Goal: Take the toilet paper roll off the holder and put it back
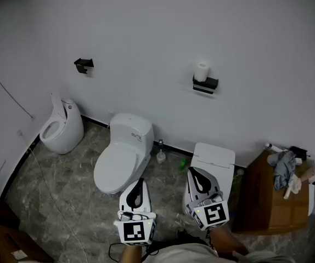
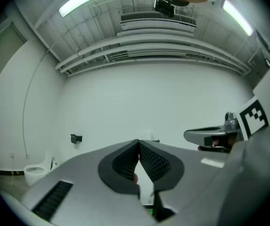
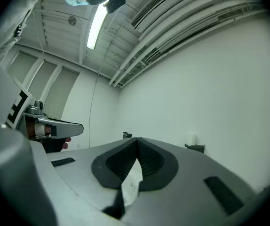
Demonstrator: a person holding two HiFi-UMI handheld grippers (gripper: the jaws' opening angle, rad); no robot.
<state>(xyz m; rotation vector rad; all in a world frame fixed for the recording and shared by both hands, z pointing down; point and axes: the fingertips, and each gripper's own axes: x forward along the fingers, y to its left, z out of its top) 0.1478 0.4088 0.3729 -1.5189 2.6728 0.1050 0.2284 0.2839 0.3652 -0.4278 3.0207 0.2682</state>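
A white toilet stands against a pale wall. Up and to the right of it, a toilet paper roll sits upright on a black holder. Just below the toilet is the left gripper, and to its lower right the right gripper, both with jaws together.

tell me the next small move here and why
Probably lift the right tongs forward toward the toilet paper roll and open them on the way. The roll stands upright on its wall holder, untouched, while both the right and the left tongs are shut, empty and held low, far from it. The right one sits more in line with the roll.
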